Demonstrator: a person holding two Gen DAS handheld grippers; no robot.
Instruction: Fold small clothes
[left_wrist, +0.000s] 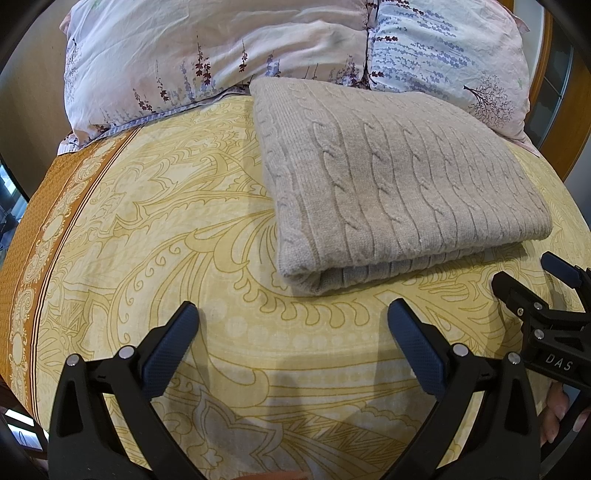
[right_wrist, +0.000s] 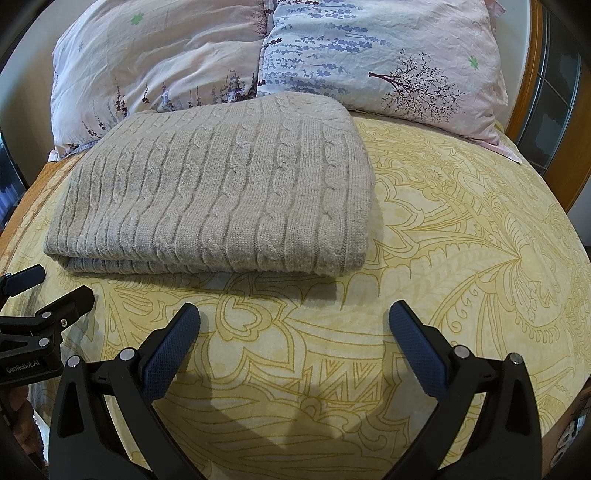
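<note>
– Sweater (left_wrist: 388, 177)?
– Folded flat on the bed (left_wrist: 166, 221), far edge against the pillows (left_wrist: 207, 55).
– Left hand-held gripper (left_wrist: 291, 321)?
– Spread wide, empty, just short of sweater's near edge.
– Right hand-held gripper (right_wrist: 293, 321)?
– Likewise wide apart, holding nothing, near that same edge.

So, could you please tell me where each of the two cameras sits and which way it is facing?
Left wrist: rides on the left gripper, facing across the yellow bedspread toward the folded beige knit and the pillows; its own open fingers show, and the right gripper at the right edge.
Right wrist: rides on the right gripper, facing the same way, the knit ahead on its left; its open fingers show, and the left gripper at the left edge.
Shared: knit, pillows, bedspread, each other's gripper.
</note>
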